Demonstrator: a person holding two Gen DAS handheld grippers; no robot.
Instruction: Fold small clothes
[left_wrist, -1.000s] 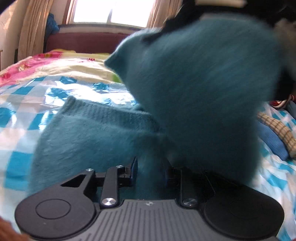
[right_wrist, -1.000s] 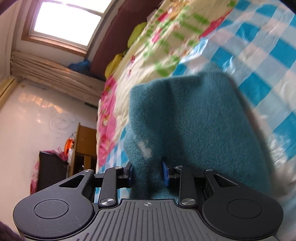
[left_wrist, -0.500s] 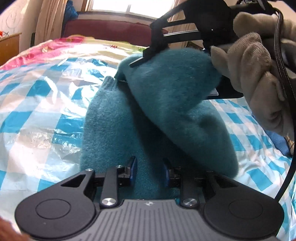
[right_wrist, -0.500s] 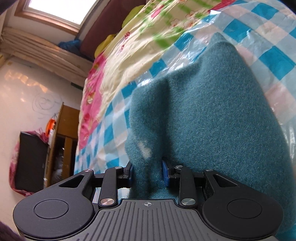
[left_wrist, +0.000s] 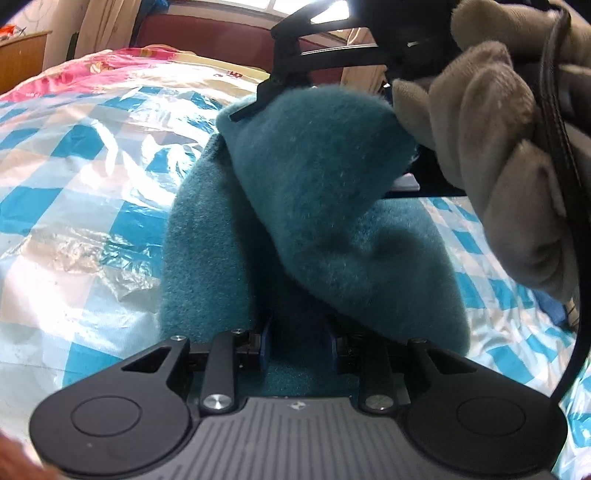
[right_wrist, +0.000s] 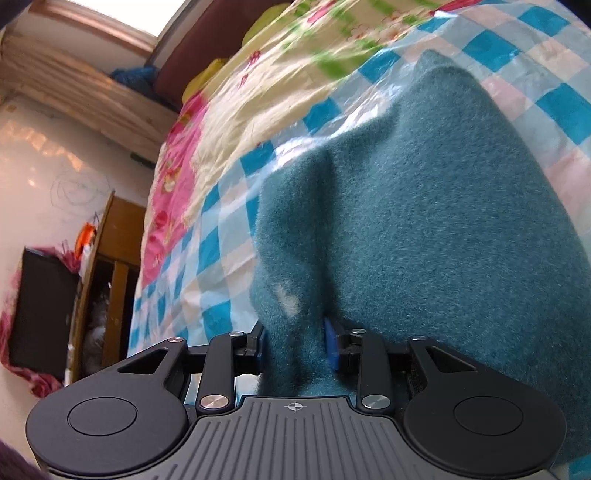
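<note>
Left wrist view: on the checked bed cover (left_wrist: 74, 206), both the left gripper (left_wrist: 298, 341) and right gripper (right_wrist: 295, 345) clench a teal garment (left_wrist: 332, 206), doubled over midway, fold seemingly unfinished.

Setting: home bedroom. Bed (left_wrist: 74, 229) under blue-white checked plastic sheet (left_wrist: 66, 177); floral quilt (right_wrist: 258, 92) toward 12 o'clock, dark red headboard (left_wrist: 207, 40) beyond it. Curtains (right_wrist: 85, 96) below window at 10 o'clock, wooden cabinet (right_wrist: 107, 280) at 9 o'clock
</note>
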